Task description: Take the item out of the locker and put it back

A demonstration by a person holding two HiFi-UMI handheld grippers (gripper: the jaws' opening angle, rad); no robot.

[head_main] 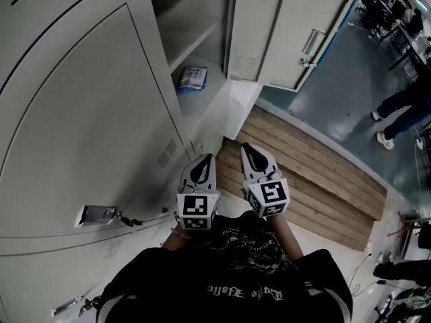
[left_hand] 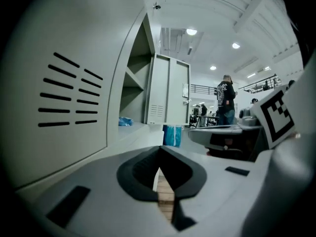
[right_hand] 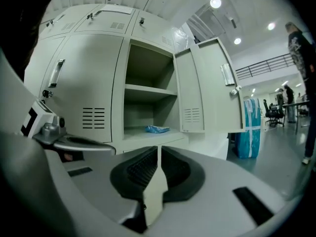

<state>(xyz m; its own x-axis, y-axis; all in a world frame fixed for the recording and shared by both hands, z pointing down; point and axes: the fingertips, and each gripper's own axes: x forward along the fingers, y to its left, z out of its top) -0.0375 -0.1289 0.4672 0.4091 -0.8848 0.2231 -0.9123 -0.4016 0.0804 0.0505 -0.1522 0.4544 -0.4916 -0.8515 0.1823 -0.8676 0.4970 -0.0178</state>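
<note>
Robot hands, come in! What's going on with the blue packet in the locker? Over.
Left gripper, right gripper: both shut, empty. Blue packet lying on the bottom of the open locker, untouched. Door swung wide, nothing blocking the way.

- A small blue and white packet [head_main: 192, 78] lies flat on the floor of the open compartment, under the shelf.
- The pale grey locker [head_main: 202, 19] stands upright, its door [head_main: 289, 25] swung wide open to the right.

Black shirt [head_main: 229, 281], pale lettering perhaps cursive; grey left gripper [head_main: 204, 159] and right gripper [head_main: 246, 148] bear marker cubes [head_main: 196, 210].
</note>
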